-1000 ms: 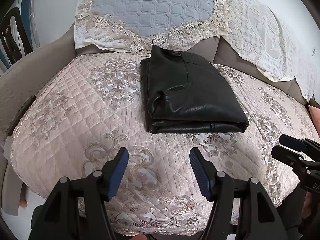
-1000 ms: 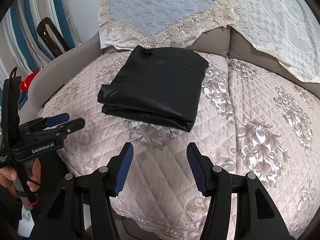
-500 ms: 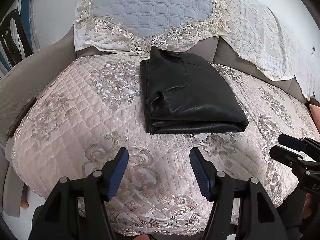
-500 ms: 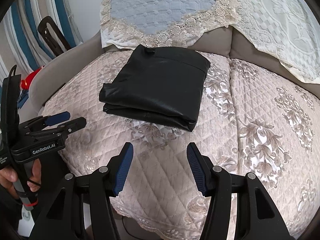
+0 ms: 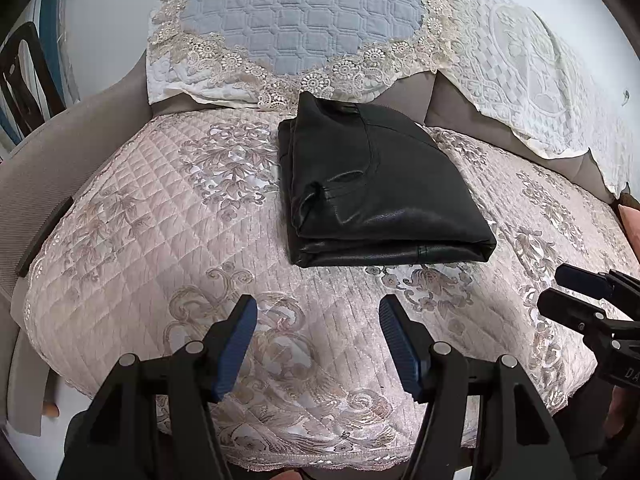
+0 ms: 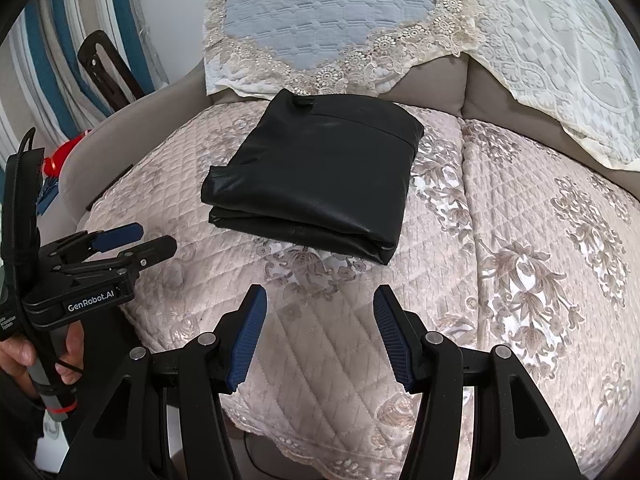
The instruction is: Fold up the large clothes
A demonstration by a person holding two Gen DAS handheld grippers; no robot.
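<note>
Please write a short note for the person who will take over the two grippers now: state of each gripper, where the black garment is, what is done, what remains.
Left gripper: open, empty, short of the garment, above the front of the sofa seat cover.
Right gripper: open, empty, also held back from the garment.
Black leather-like garment: lies folded in a compact rectangle on the seat cover, near the lace-edged backrest cover; nothing touches it.
Done: the fold looks complete.
Left: probably nothing, or only tidying the loose edges on its left side.
</note>
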